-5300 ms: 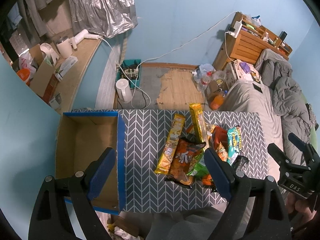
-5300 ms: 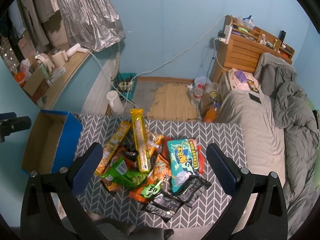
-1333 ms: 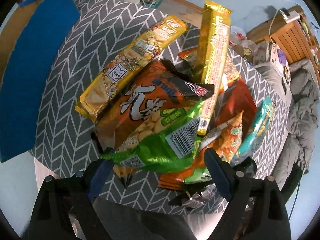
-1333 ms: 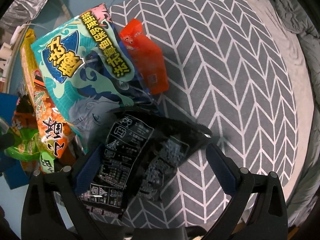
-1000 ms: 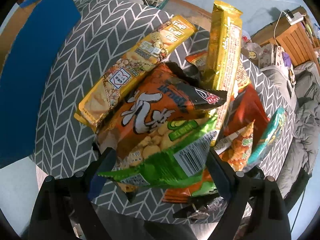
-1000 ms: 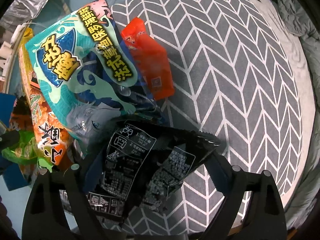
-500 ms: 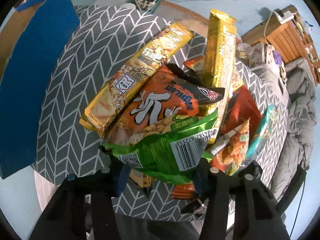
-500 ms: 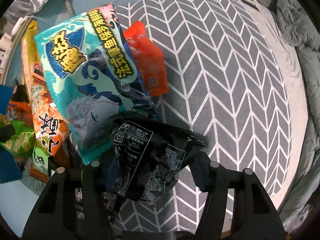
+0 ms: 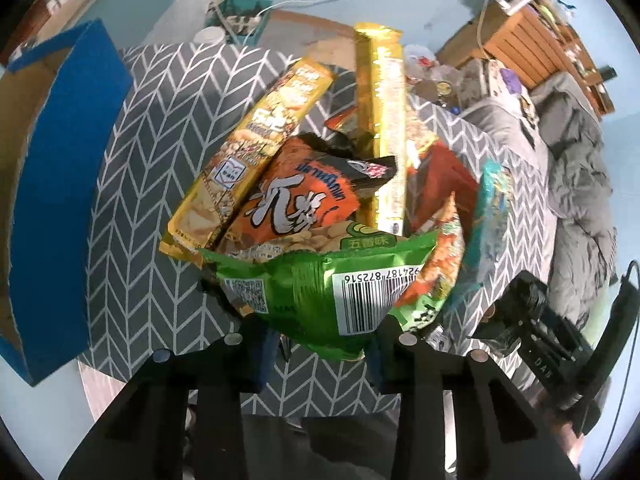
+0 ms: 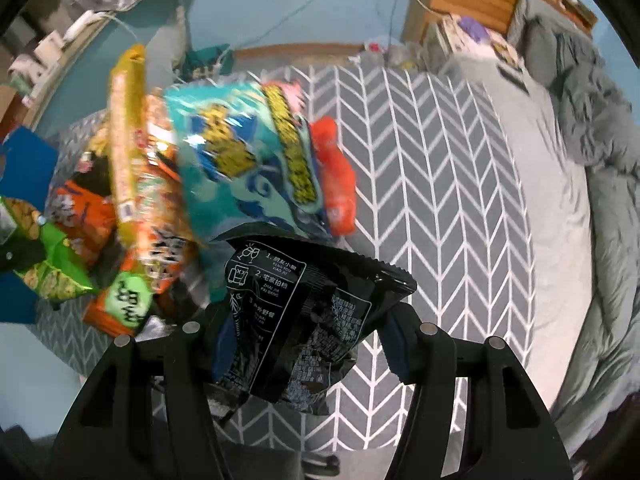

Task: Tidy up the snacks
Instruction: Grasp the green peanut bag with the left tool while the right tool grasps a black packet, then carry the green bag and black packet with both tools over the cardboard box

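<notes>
My left tongs (image 9: 320, 344) are closing on the green snack bag (image 9: 320, 292), its lower edge pinched between the pads, above the herringbone-covered bench (image 9: 132, 200). My right tongs (image 10: 308, 340) grip the black packet (image 10: 304, 320), its crimped top edge pointing away from me. The remaining snack pile (image 9: 320, 168) lies on the bench just beyond the green bag, with the blue-rimmed cardboard box (image 9: 52, 168) to its left.

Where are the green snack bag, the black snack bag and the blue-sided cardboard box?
green snack bag (image 9: 320, 292): left wrist view, its crumpled middle beside the barcode.
black snack bag (image 10: 304, 312): right wrist view, its printed back.
blue-sided cardboard box (image 9: 56, 200): left wrist view, its blue side wall.
</notes>
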`<action>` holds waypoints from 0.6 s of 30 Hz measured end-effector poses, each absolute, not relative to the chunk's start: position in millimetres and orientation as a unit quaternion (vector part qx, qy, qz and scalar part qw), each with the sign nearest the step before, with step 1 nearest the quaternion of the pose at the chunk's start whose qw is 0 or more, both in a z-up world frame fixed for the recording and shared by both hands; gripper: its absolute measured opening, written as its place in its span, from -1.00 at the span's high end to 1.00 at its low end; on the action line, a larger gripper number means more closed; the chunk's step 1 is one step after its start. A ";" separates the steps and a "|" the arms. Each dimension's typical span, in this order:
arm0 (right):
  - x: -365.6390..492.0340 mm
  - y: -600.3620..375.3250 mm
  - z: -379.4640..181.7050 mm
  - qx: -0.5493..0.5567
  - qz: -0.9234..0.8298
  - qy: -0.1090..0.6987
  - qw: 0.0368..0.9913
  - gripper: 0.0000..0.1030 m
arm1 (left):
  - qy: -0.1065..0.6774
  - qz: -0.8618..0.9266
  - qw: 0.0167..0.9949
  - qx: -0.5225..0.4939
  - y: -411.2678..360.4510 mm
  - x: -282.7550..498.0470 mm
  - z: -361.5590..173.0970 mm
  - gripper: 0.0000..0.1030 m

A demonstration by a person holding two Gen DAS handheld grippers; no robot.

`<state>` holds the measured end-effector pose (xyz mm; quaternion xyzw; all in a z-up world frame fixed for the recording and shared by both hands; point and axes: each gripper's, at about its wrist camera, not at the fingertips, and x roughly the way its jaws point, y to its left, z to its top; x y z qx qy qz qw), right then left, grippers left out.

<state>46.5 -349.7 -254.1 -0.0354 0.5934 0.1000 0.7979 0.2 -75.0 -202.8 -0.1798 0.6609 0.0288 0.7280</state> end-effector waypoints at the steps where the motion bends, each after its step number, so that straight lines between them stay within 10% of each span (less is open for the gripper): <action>1: 46.8 -348.2 -247.9 -0.040 0.104 0.589 0.800 -0.16 | 0.660 0.026 0.730 -0.178 -76.7 0.2 -200.7 0.30; 18: 30.5 -279.9 -177.9 -0.099 0.175 0.537 0.819 -0.16 | 0.634 -0.020 0.759 -0.149 -63.8 -6.9 -158.2 0.32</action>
